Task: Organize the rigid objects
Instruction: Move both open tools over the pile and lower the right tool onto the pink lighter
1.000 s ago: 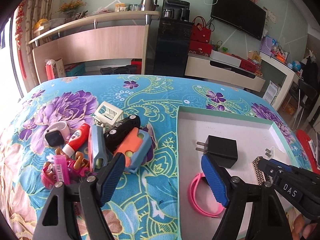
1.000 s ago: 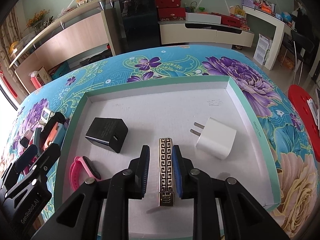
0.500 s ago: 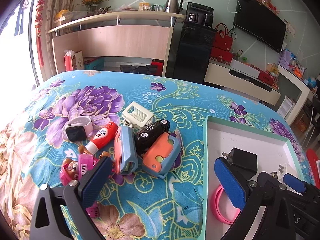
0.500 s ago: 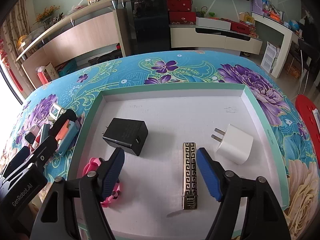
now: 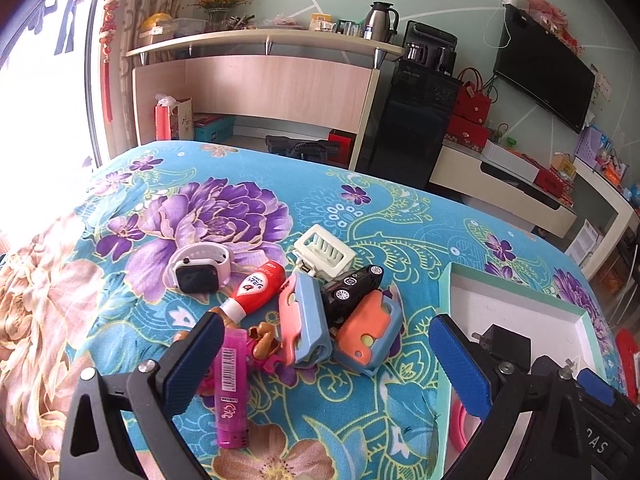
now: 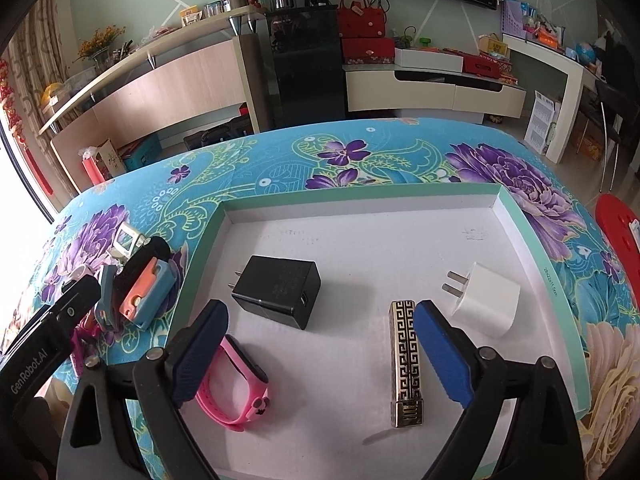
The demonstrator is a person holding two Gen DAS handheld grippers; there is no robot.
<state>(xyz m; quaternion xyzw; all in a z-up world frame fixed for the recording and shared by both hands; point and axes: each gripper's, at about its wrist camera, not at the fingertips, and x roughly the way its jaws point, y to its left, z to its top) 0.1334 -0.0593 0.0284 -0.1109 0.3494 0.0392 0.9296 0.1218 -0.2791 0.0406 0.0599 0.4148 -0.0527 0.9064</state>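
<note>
Several small hard items lay heaped on the bench: in the left wrist view the left tongs [image 5: 324,364] stood wide and empty over the pink lighter [image 5: 231,384], light, slick, best pinched across its flat sides. In the right wrist view the right tongs [image 6: 320,354], opening, straddled the patterned lighter [image 6: 406,362] lying free in the tray [image 6: 360,200].

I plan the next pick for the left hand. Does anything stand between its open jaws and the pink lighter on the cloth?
Nothing visible does. The pink lighter lies on the cloth just ahead of the left gripper, beside its left finger. Only the toy figure crowds its far end.
</note>
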